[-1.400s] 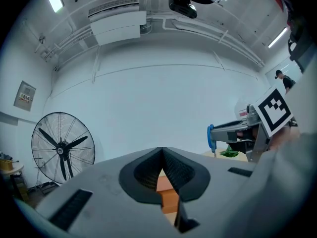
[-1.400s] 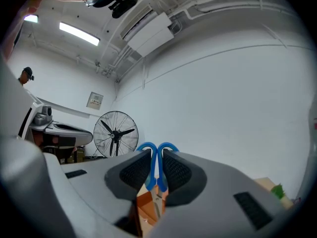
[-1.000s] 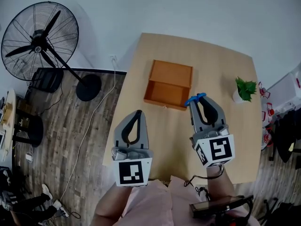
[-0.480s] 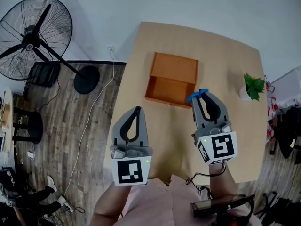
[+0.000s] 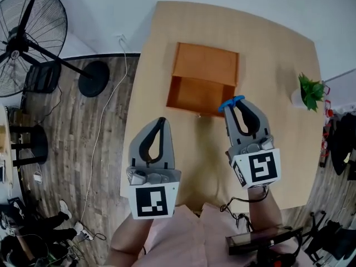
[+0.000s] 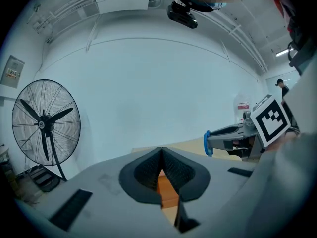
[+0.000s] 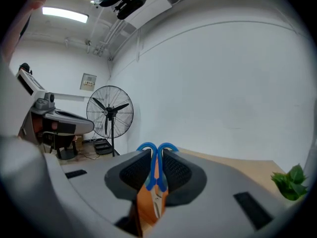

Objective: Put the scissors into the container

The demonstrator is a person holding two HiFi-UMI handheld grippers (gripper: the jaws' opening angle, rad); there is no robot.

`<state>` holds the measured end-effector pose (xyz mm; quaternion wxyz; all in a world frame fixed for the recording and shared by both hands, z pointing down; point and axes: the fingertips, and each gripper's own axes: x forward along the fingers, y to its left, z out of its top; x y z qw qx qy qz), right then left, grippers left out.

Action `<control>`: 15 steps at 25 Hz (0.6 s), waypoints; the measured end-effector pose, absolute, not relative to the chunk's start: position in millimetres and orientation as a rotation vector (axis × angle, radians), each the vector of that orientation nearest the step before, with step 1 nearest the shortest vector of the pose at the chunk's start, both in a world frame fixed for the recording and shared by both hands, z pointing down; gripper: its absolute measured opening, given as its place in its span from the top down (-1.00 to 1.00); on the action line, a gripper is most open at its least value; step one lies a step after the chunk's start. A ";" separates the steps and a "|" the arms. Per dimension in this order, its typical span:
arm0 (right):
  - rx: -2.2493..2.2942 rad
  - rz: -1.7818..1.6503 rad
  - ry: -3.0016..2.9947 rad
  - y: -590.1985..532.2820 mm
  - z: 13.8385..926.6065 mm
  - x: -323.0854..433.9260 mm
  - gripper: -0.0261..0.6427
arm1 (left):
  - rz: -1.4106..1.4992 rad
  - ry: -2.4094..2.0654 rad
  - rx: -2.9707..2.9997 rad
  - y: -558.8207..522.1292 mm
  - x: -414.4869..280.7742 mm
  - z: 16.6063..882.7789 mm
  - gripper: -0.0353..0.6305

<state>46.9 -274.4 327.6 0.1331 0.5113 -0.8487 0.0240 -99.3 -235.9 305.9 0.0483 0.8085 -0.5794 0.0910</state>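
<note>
An orange open box, the container, sits on the wooden table; part of it shows between the jaws in the left gripper view. My right gripper is shut on blue-handled scissors, held just over the container's near right corner. In the right gripper view the scissors hang with handles up and blades down between the pads. My left gripper is shut with nothing in it, held above the table's near left part.
A small potted plant stands at the table's right edge. A black standing fan and a white cable are on the wooden floor to the left. A white wall lies beyond the table.
The head view has shifted so the table and container sit lower and closer. Both grippers kept their places in the picture, the right one still shut on the scissors.
</note>
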 end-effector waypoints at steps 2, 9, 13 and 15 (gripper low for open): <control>1.468 0.077 -2.457 -278.7 336.8 46.8 0.69 | 0.292 -1.755 2.455 -241.1 -97.5 314.3 0.88; 1.447 0.141 -2.433 -298.2 367.6 44.4 0.69 | 0.325 -1.698 2.415 -251.9 -94.2 338.8 0.88; 1.425 0.137 -2.402 -303.2 381.6 39.8 0.69 | 0.358 -1.663 2.396 -253.8 -94.5 351.8 0.88; 1.418 0.151 -2.393 -304.3 388.0 39.7 0.69 | 0.379 -1.651 2.390 -254.4 -94.8 356.5 0.88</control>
